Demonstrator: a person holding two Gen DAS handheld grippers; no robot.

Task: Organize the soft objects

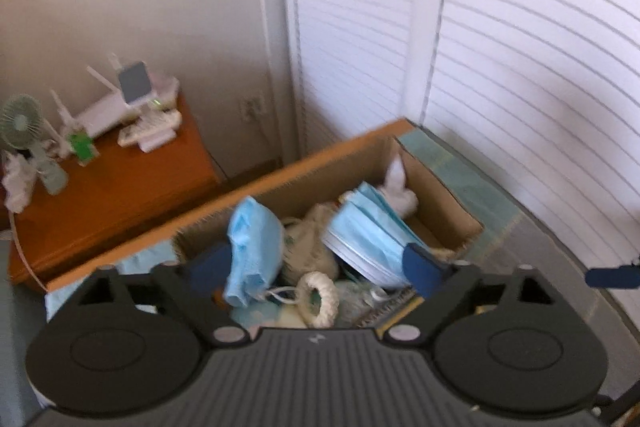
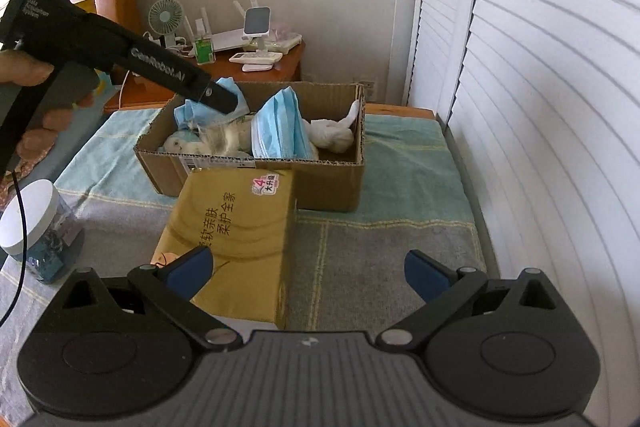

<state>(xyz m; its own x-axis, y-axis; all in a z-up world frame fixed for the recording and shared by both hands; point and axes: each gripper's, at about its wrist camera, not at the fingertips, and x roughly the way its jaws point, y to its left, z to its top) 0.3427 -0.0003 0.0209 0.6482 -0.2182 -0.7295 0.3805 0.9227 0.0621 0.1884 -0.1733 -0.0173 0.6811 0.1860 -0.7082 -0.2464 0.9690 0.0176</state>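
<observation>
Soft objects already fill the cardboard box [image 2: 256, 163] at the far end of the bed [image 2: 400, 235]: a crumpled blue cloth [image 1: 250, 247] at its left end, a stack of blue face masks [image 1: 368, 239] in the middle, a white bundle [image 2: 334, 137] at the right, and pale ring-and-cord items [image 1: 320, 299] near the front. The left gripper [image 1: 320, 267] hangs over the box's left end with jaws spread wide, nothing pinched between them. The release looks complete, so the hand should lift straight clear without snagging the cloth. The right gripper [image 2: 308, 273] is also spread and empty, poised over the tan tissue pack [image 2: 240, 239] lying just in front of the box, probably the next item.
</observation>
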